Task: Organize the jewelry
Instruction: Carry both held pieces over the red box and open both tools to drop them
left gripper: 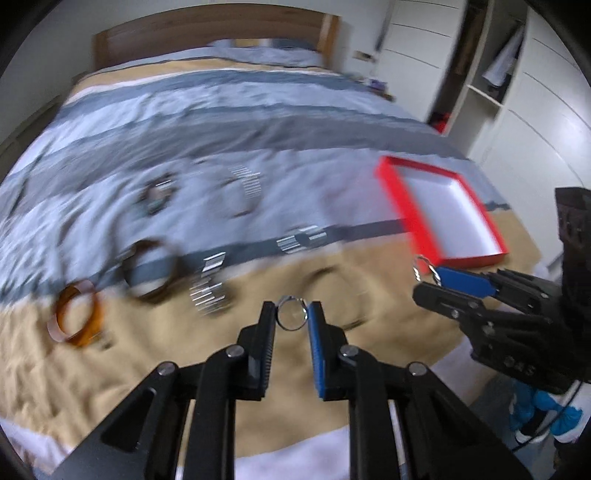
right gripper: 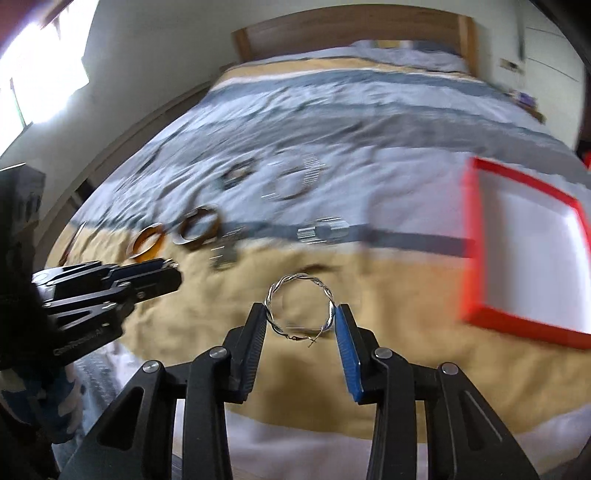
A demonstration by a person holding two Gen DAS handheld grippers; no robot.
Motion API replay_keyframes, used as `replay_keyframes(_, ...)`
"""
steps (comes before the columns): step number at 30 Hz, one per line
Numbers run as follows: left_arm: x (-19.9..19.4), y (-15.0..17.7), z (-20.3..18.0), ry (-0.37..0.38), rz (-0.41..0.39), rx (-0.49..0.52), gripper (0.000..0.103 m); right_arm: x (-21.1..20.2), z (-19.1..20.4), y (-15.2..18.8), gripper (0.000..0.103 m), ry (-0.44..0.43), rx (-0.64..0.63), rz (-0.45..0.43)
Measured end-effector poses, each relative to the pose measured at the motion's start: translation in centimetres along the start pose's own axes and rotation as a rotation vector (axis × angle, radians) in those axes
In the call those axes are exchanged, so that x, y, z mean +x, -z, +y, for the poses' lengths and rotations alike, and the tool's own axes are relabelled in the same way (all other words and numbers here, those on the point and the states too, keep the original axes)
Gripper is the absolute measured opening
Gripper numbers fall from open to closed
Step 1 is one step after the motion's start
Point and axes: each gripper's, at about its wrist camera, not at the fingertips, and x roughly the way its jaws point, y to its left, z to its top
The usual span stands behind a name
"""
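Note:
My left gripper [left gripper: 291, 314] is shut on a small plain silver hoop [left gripper: 292, 316], held above the tan bedspread. My right gripper [right gripper: 300, 314] is shut on a larger twisted silver hoop [right gripper: 301, 308]; it also shows in the left wrist view [left gripper: 424, 271], near the red box. The open red box [left gripper: 448, 212] with a white inside lies on the bed at the right and looks empty; it also shows in the right wrist view [right gripper: 528, 258]. Amber bangles [left gripper: 75, 319], a dark bangle [left gripper: 151, 269] and silver link bracelets [left gripper: 210, 291] lie spread on the bed.
The bed has a blue, grey and tan cover and a wooden headboard [left gripper: 207, 35]. White wardrobes [left gripper: 517, 92] stand at the right. A bright window [right gripper: 40, 81] is at the left. The frames are motion-blurred.

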Motion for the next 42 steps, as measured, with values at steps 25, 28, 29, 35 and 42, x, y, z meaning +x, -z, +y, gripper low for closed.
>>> replay_keyframes(25, 18.3, -5.9, -19.0, 0.024, 0.178, 0.208, 0.018, 2.7, -21.0, 0.0, 0.041, 0.257, -0.014, 0.131)
replay_keyframes(28, 18.0, -5.4, -18.3, -0.008, 0.194, 0.153, 0.018, 3.1, -20.5, -0.1, 0.045, 0.257, -0.055, 0.156)
replay_keyframes(29, 17.8, -5.1, -18.2, -0.026, 0.194, 0.142, 0.018, 3.2, -20.5, -0.2, 0.046, 0.256, -0.066, 0.157)
replay_keyframes(35, 15.9, -4.1, -16.9, -0.043, 0.196, 0.063, 0.018, 2.7, -19.7, -0.4, 0.058, 0.225, -0.095, 0.158)
replay_keyframes(42, 13.7, -5.1, -16.5, 0.029, 0.158, 0.021, 0.023, -0.8, -19.4, -0.8, 0.066, 0.231, -0.058, 0.099)
